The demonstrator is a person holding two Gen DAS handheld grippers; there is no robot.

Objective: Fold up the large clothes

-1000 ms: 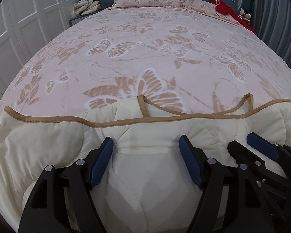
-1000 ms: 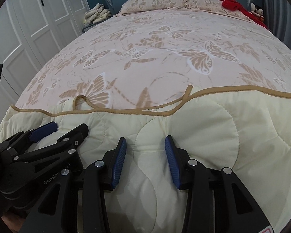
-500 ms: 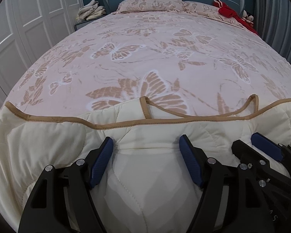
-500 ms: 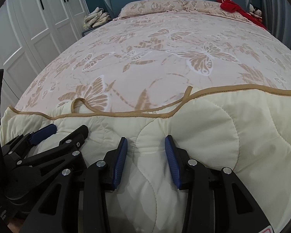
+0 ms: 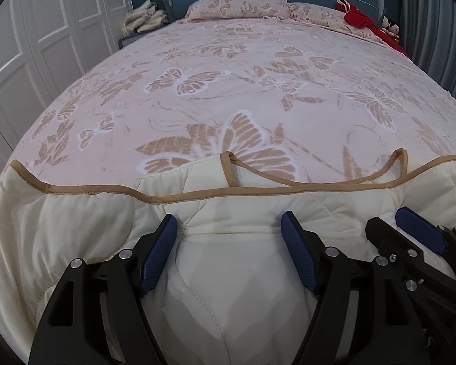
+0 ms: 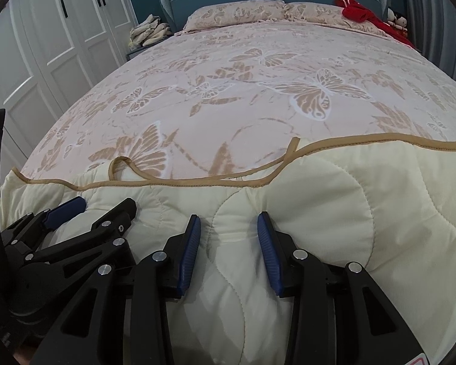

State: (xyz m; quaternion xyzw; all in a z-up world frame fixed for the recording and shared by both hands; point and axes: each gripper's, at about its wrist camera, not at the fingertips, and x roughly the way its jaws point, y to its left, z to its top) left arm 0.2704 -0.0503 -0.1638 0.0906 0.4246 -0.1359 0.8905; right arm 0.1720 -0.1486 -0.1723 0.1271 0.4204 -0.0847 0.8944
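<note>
The bed (image 5: 228, 70), spread with a butterfly coverlet, ran toward twelve o'clock, and across its near end lay the cream quilted garment (image 5: 60, 213), its tan-bound edge (image 5: 85, 189) running nine to three. The left gripper (image 5: 229, 228) stood spread wide over a bulge of padding. The right gripper (image 6: 229, 228), just beside it at three o'clock, pinched a narrower ridge.
</note>
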